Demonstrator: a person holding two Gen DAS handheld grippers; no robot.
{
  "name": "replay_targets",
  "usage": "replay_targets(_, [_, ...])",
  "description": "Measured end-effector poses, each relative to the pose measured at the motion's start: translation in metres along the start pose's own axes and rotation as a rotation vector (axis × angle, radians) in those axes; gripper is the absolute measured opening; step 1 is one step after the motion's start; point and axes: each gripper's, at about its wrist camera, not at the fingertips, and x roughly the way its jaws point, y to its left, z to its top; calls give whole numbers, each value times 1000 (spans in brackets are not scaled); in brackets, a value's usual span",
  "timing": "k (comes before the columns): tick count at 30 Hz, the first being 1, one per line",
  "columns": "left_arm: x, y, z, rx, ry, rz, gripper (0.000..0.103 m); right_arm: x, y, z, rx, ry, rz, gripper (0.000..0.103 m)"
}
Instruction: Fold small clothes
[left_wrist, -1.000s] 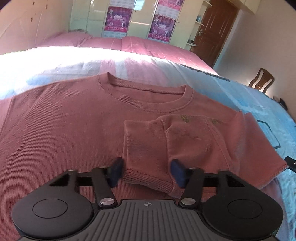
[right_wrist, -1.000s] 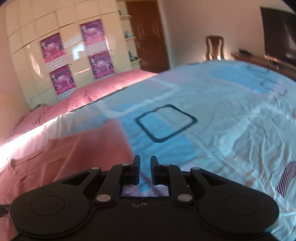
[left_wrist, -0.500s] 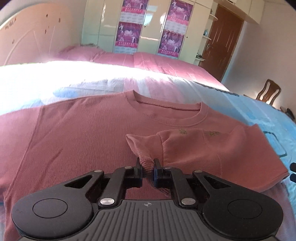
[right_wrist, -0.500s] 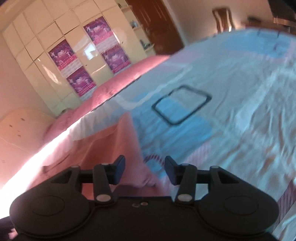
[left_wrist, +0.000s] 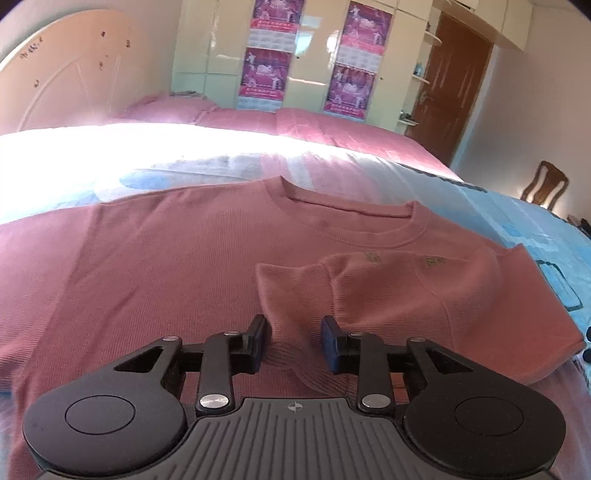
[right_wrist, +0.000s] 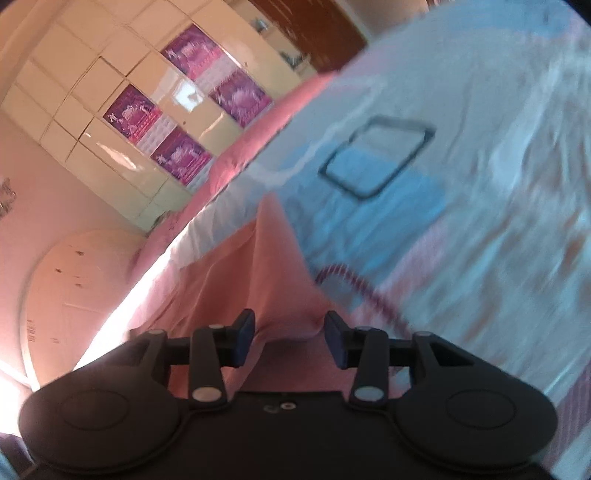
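Observation:
A dusty-pink ribbed sweater (left_wrist: 177, 258) lies flat on the bed, collar away from me. Its right sleeve (left_wrist: 295, 295) is folded inward across the chest. My left gripper (left_wrist: 294, 345) is open, its fingers on either side of the sleeve cuff, which lies between them. In the right wrist view the sweater's right side (right_wrist: 255, 280) appears as a pink fold. My right gripper (right_wrist: 290, 334) is open over that fold's edge, tilted, and the view is blurred.
The bed has a light blue and white patterned sheet (right_wrist: 461, 192) and a pink blanket (left_wrist: 314, 125) at the far side. A headboard (left_wrist: 70, 77), a cupboard with posters (left_wrist: 306, 55), a brown door (left_wrist: 454, 81) and a wooden chair (left_wrist: 546, 186) stand beyond.
My left gripper shut on the sleeve cuff half a second ago and has opened again, leaving the cuff on the chest. My right gripper opened, tilted and moved left over the sweater's edge.

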Motion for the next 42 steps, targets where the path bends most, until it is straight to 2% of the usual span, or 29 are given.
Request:
replay_targets(3, [8, -1, -1, -20, 21, 0, 29, 1, 8, 3, -102, -33, -83, 14])
replay_targets(4, [8, -1, 1, -19, 24, -14, 6, 5, 9, 3, -131, -33, -97, 9])
replay_targets(5, [6, 0, 3, -34, 10, -22, 7, 9, 12, 3, -166, -29, -113, 9])
replay_targets(6, [-4, 1, 5, -44, -42, -15, 7, 13, 13, 3, -189, -23, -121, 8])
replay_targets(9, [-26, -4, 4, 16, -137, 47, 7, 17, 22, 3, -244, -11, -108, 8])
replay_targets(11, [-21, -1, -3, 27, -120, 99, 7, 25, 29, -3, -314, 28, -125, 7])
replay_targets(14, [-8, 7, -12, 13, -58, 110, 10, 32, 31, -11, -370, 57, -153, 4])
replay_targets(15, [-7, 7, -13, 9, -54, 111, 14, 32, 32, -12, -381, 55, -156, 4])
replay_targets(16, [-7, 8, -13, 7, -56, 114, 27, 29, 33, -11, -389, 49, -155, 6])
replay_targets(17, [-7, 8, -12, 3, -57, 120, 56, 26, 33, -9, -386, 40, -143, 11])
replay_targets(18, [-7, 9, -10, -6, -62, 128, 68, 24, 33, -6, -377, 26, -130, 15])
replay_targets(19, [-6, 11, -8, -18, -71, 131, 77, 24, 31, -3, -370, 17, -124, 19])
replay_targets(20, [-4, 14, -4, -32, -70, 125, 77, 26, 30, 1, -361, 9, -120, 23])
replay_targets(22, [4, 20, 3, -54, -55, 115, 76, 35, 27, 10, -338, 9, -107, 23])
replay_targets(24, [18, 20, 5, -32, -32, 124, 76, 46, 26, 19, -327, 9, -104, 23])
replay_targets(25, [24, 18, 7, -24, -33, 119, 64, 55, 24, 23, -318, 22, -91, 23])
replay_targets(26, [25, 18, 10, -15, -37, 86, 6, 62, 23, 25, -310, 41, -82, 22])
replay_targets(27, [27, 17, 13, -10, -32, 67, 6, 71, 22, 27, -313, 69, -64, 17])
replay_targets(28, [23, 16, 15, -20, -52, 83, 6, 79, 23, 26, -360, 88, -84, 12])
replay_targets(31, [19, 12, 9, 22, -62, 130, 7, 82, 25, 28, -393, 89, -112, 15])
replay_targets(33, [15, 11, 5, 23, -66, 158, 19, 77, 34, 28, -428, 59, -136, 22])
replay_targets(34, [13, 13, 5, 16, -66, 164, 43, 73, 38, 30, -437, 25, -134, 25])
replay_targets(35, [11, 14, 6, 7, -81, 152, 68, 72, 40, 33, -435, 7, -121, 33])
replay_targets(37, [11, 14, 9, 12, -98, 112, 71, 78, 42, 44, -425, 1, -83, 42])
replay_targets(38, [17, 11, 12, 31, -79, 116, 70, 86, 44, 50, -427, 14, -75, 39])
replay_targets(39, [24, 9, 15, 49, -56, 116, 66, 94, 46, 57, -424, 24, -62, 36])
replay_targets(40, [29, 8, 17, 53, -48, 99, 42, 101, 48, 63, -419, 24, -50, 25])
replay_targets(41, [32, 8, 19, 52, -48, 76, 23, 109, 52, 68, -426, 29, -39, 8])
replay_targets(42, [32, 4, 20, 54, -63, 103, 7, 119, 56, 72, -455, 43, -30, 2])
